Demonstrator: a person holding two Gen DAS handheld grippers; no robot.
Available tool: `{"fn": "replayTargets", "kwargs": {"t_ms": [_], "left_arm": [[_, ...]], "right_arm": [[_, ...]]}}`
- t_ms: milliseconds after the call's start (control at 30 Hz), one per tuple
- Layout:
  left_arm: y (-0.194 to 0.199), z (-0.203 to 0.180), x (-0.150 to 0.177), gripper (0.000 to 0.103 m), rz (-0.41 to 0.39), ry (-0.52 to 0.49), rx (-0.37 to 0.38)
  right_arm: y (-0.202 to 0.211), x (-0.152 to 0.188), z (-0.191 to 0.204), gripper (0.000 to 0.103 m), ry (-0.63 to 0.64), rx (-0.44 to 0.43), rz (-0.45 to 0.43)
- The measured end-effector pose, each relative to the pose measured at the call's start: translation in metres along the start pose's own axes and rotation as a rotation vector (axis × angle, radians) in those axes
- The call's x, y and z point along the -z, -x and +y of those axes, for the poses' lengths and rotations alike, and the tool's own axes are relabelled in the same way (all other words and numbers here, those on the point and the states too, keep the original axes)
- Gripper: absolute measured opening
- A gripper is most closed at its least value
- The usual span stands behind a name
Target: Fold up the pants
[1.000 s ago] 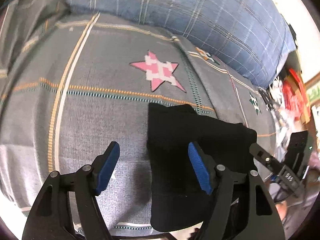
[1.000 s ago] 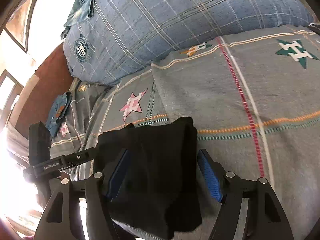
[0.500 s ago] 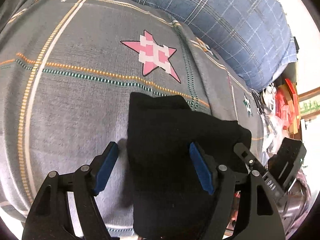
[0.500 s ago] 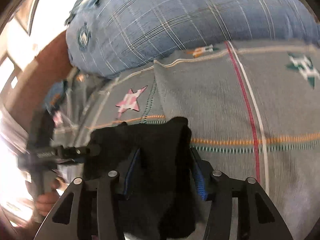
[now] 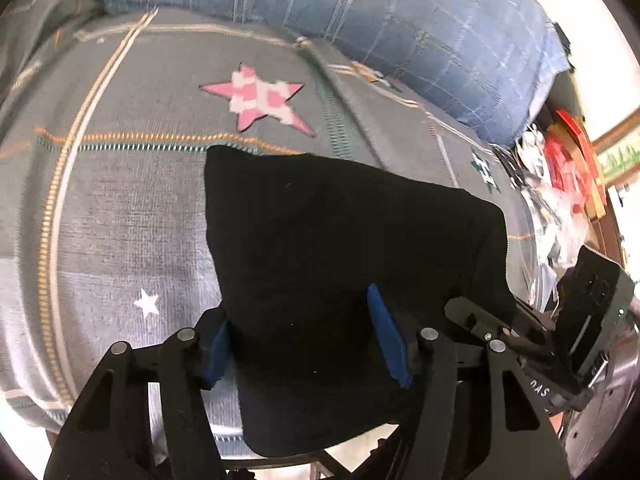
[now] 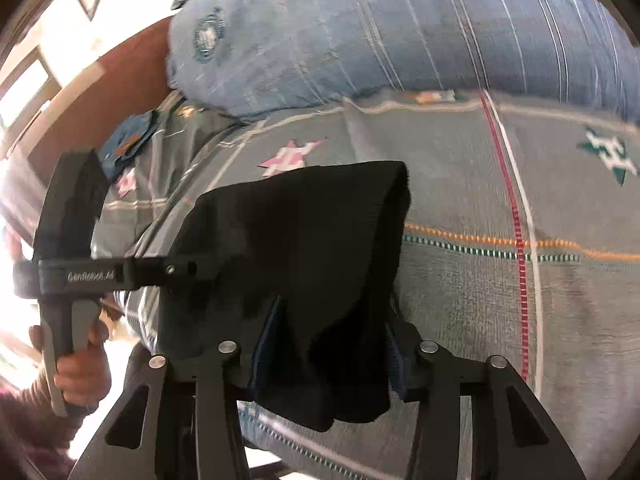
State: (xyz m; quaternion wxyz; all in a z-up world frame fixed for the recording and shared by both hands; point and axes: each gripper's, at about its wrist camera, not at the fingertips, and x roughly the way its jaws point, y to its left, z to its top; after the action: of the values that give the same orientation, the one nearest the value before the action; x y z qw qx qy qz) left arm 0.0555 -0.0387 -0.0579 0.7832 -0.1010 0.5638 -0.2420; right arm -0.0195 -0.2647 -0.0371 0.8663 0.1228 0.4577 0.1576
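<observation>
Black folded pants (image 5: pixel 340 232) lie on the grey patterned bedspread (image 5: pixel 120 220), with their near end hanging over the bed's edge. My left gripper (image 5: pixel 302 344) straddles the pants' left near part. Its jaws are closing, the left pad (image 5: pixel 216 348) at the cloth's edge and the right pad (image 5: pixel 388 340) on top, the cloth still flat. In the right wrist view the pants (image 6: pixel 304 224) bunch between the closing pads of my right gripper (image 6: pixel 330 352), which press on a fold at the right near end. The left gripper (image 6: pixel 200 268), held by a hand (image 6: pixel 80 368), reaches in from the left.
A big blue checked pillow (image 5: pixel 400 20) lies along the back of the bed. Red and white clutter (image 5: pixel 568 152) is piled off the bed's right side. A small denim piece (image 6: pixel 128 140) lies at the far left. The bed's front edge is right below the grippers.
Both grippers have slid forward over the pants and their jaws have narrowed. The left gripper's left finger, earlier over bare bedspread, now stands at the cloth's edge. The right wrist has rolled.
</observation>
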Motion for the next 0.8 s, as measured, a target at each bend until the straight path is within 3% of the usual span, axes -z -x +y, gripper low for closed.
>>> {"fn": "replayTargets", "kwargs": {"t_ms": [233, 367, 567, 733, 800], "left_arm": [[0.011, -0.012, 0.000, 0.060, -0.010, -0.034, 0.029], [0.005, -0.029, -0.034, 0.060, -0.042, -0.073, -0.018], [-0.011, -0.047, -0.103, 0.060, -0.096, -0.099, -0.077], [-0.059, -0.053, -0.147, 0.061, -0.097, -0.105, -0.154], [-0.091, -0.047, -0.151, 0.066, -0.052, -0.110, -0.266]], "right_arm": [[0.017, 0.004, -0.008, 0.047, -0.026, -0.042, -0.009], [0.015, -0.019, -0.022, 0.047, -0.066, -0.043, -0.045], [0.004, -0.086, -0.053, 0.047, -0.117, -0.029, -0.123], [-0.033, -0.120, -0.089, 0.049, -0.152, 0.040, -0.129], [-0.061, -0.119, -0.105, 0.051, -0.173, 0.098, -0.058]]}}
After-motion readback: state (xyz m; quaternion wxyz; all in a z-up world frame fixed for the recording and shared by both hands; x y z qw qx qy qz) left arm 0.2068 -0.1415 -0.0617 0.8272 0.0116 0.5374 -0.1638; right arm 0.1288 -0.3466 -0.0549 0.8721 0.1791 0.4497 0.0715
